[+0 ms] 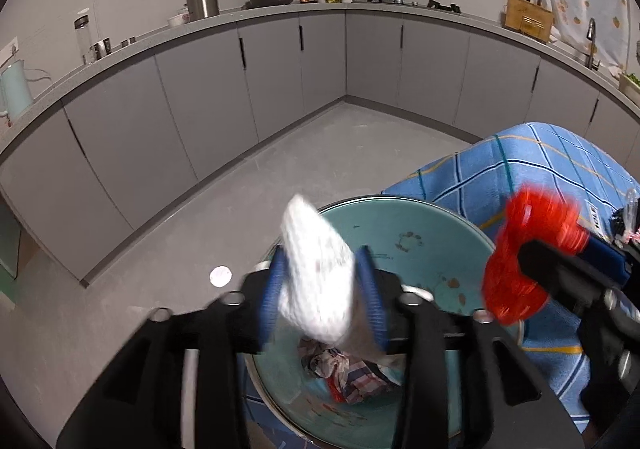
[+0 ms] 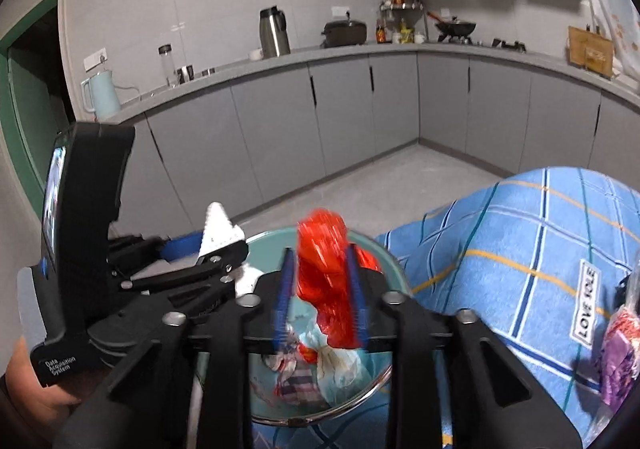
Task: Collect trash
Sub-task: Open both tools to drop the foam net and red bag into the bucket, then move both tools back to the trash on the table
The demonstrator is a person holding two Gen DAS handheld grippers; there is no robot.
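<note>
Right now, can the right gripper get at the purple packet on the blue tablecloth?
Probably not yet: the right gripper has a red wrapper between its fingers over the bin. The purple packet lies unobstructed.
</note>
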